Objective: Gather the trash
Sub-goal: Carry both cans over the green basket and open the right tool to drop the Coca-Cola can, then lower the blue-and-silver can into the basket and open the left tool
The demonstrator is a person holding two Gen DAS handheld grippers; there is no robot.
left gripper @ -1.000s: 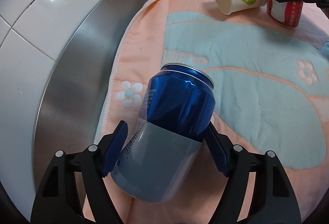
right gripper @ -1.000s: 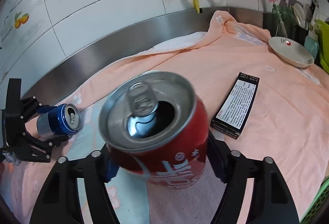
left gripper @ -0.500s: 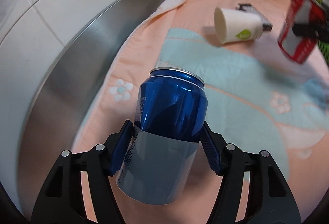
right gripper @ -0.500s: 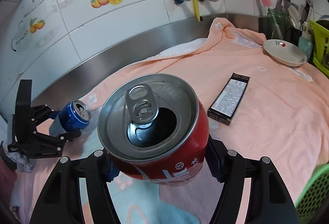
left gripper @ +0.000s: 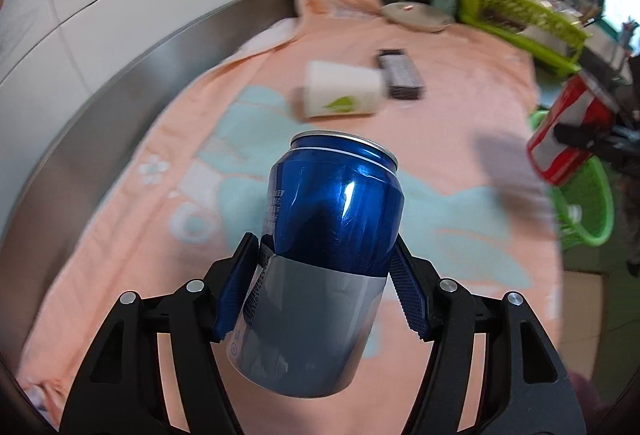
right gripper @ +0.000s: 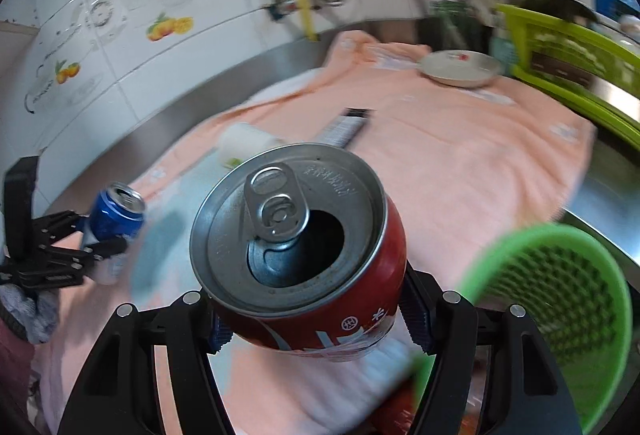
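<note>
A stainless desk [left gripper: 120, 107] against the tiled wall carries a peach towel [left gripper: 460, 107] with pale blue patterns. On the towel a white paper cup [left gripper: 340, 95] lies on its side, touching a black box [left gripper: 400, 73]. A shallow plate [left gripper: 416, 15] rests at the towel's far edge.

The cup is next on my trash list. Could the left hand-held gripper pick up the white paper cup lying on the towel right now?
Probably not yet. The left hand-held gripper is shut on the blue aluminium can, leaving no room for the white paper cup, which lies farther ahead on the peach towel. Nothing else blocks the path.
</note>
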